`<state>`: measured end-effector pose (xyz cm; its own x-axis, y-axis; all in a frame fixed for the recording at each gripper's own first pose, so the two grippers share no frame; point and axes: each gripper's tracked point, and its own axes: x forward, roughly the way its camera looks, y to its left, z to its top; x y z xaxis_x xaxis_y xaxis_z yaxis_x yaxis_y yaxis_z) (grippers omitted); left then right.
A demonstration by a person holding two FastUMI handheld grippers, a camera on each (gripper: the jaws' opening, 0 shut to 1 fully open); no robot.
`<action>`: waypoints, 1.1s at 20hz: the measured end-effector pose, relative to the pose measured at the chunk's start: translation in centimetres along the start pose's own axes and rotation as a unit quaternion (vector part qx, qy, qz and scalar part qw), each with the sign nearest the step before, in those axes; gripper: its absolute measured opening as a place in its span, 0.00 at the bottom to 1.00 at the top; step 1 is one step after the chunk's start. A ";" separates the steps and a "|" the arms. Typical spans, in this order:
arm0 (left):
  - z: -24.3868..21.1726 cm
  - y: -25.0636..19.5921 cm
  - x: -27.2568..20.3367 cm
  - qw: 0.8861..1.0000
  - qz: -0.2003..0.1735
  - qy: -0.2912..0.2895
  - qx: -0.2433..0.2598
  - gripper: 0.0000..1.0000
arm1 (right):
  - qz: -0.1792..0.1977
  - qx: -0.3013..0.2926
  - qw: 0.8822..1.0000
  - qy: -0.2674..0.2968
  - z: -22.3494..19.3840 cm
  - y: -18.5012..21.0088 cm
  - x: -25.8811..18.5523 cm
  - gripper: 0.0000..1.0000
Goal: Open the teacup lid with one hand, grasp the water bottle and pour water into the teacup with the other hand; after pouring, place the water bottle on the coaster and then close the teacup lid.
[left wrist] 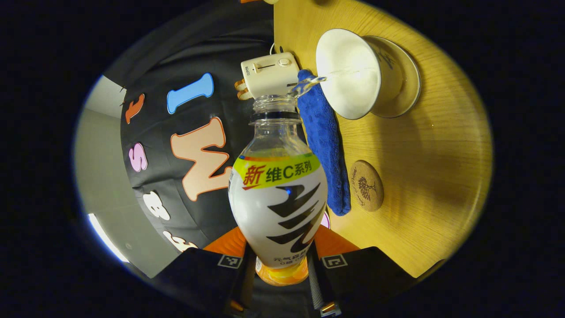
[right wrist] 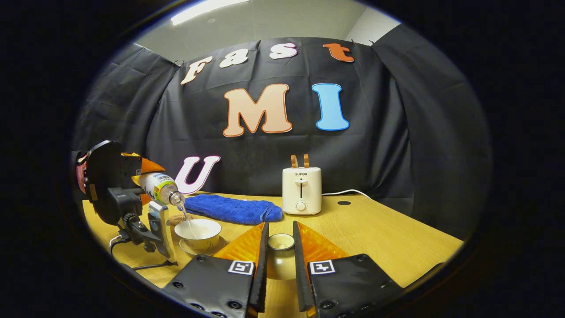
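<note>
Water bottle [left wrist: 278,194] in left hand-held gripper [left wrist: 282,265] pours over teacup [left wrist: 353,73] rim.

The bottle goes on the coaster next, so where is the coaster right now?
In the left gripper view the coaster lies bare on the wooden table, beside the blue towel and apart from the teacup.

Bottle [left wrist: 278,207] white, black streaks, yellow-green band; towel [left wrist: 324,145] blue; teacup [left wrist: 353,73] white; coaster [left wrist: 366,185] brown, perhaps tree print.
</note>
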<state>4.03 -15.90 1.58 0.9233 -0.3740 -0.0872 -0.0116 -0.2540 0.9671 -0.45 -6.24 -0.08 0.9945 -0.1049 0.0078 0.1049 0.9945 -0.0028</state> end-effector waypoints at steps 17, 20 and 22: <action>-0.8 1.3 0.1 0.997 -0.003 0.012 0.071 0.50 | -0.004 0.000 1.000 0.000 0.0 -0.1 0.0 0.31; -0.9 1.7 0.1 0.996 -0.002 0.012 0.086 0.50 | -0.003 0.000 1.000 0.000 0.1 -0.2 0.0 0.31; -0.8 2.1 0.0 0.996 -0.001 0.012 0.092 0.50 | -0.003 0.000 1.000 0.000 0.0 -0.2 0.0 0.30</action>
<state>4.31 -15.69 3.81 0.9321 -0.3530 -0.0806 -0.0789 -0.4152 0.9063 -0.51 -6.40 -0.03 0.9938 -0.1112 0.0076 0.1112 0.9938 -0.0034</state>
